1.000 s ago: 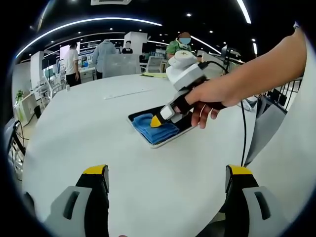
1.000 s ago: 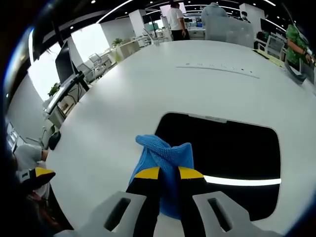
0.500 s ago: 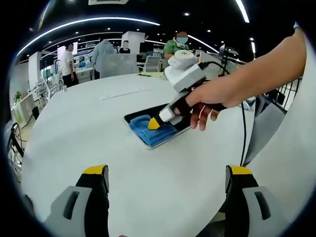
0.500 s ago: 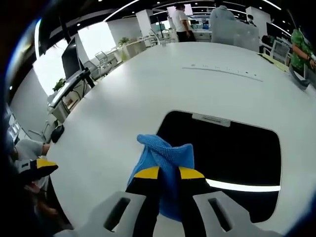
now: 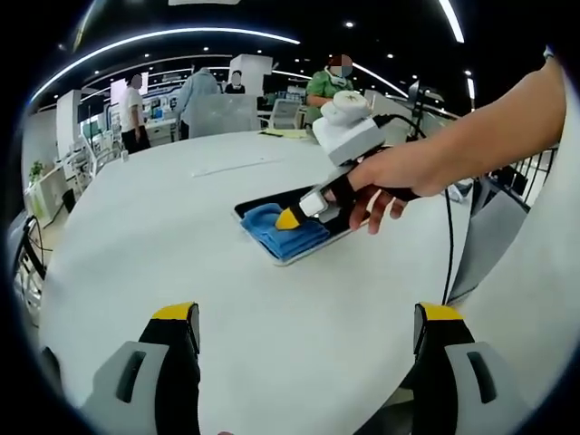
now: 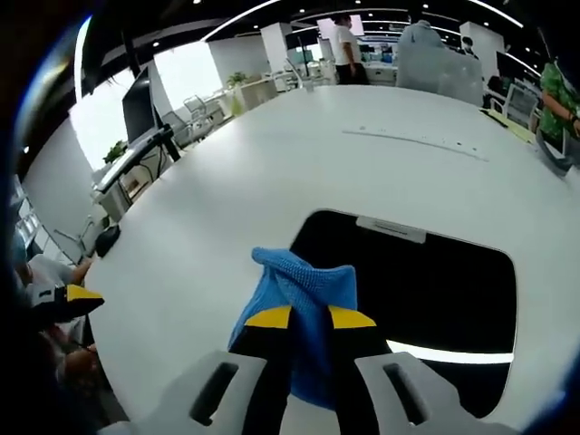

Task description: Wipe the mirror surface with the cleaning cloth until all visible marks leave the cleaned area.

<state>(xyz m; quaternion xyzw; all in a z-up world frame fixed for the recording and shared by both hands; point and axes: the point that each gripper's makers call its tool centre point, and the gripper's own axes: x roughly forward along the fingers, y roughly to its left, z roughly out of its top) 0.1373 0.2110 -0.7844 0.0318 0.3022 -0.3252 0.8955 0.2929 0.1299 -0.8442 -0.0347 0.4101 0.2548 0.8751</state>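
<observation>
Right gripper (image 6: 310,318) fingers (image 6: 269,318) clamping cloth (image 6: 299,290), on mirror (image 6: 426,290)

I cannot read any text, label, brand or number ahead of my jaws, everything there is too small or blurred.

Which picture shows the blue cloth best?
The right gripper view. There the blue cloth is big and close, pinched in the right tongs at the edge of the dark mirror. In the left gripper view the cloth is small and far away, partly hidden behind those tongs.
</observation>
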